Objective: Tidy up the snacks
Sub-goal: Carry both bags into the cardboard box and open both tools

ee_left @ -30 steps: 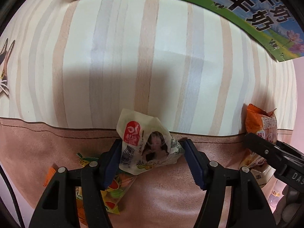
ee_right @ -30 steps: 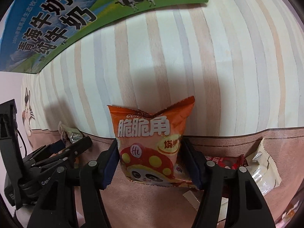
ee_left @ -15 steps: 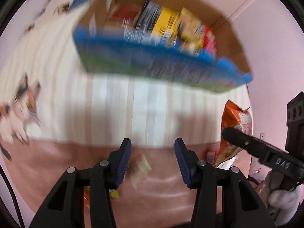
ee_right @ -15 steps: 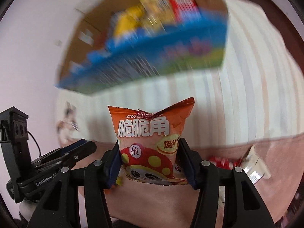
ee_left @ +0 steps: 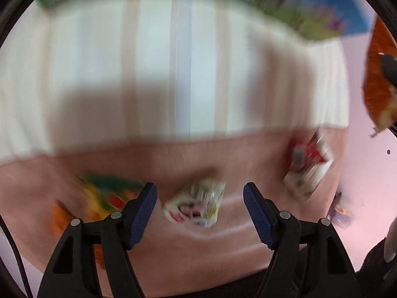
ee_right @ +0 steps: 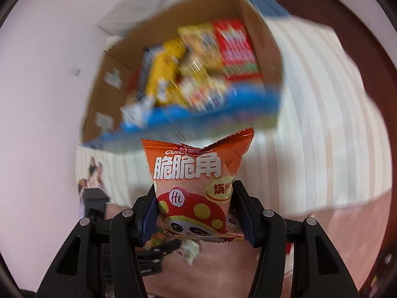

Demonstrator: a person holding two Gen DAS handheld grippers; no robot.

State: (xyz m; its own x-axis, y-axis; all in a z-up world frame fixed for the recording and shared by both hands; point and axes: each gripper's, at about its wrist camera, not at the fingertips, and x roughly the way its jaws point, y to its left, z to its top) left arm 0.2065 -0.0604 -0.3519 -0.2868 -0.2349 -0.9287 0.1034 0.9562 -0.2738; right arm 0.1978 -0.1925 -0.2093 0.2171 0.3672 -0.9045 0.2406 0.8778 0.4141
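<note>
My right gripper (ee_right: 196, 214) is shut on an orange snack bag (ee_right: 196, 181) with a panda print and holds it upright in front of an open cardboard box (ee_right: 258, 52) with a blue printed front, which holds several snack packs. My left gripper (ee_left: 199, 213) is open and empty. A small white snack packet (ee_left: 196, 204) lies on the pink cloth between and beyond its fingers. The left wrist view is blurred. The orange bag shows at that view's right edge (ee_left: 377, 84).
The surface is a bed with a striped cream cover (ee_left: 173, 62) and a pink band (ee_left: 198, 156). A yellow-green snack pack (ee_left: 106, 193) lies at the left, red and white packs (ee_left: 307, 166) at the right. A pink wall (ee_right: 49, 74) stands behind the box.
My left gripper has let go of the white packet, which now lies on the pink cloth, and has dipped back towards it. My right gripper has lifted the orange bag towards the box.
</note>
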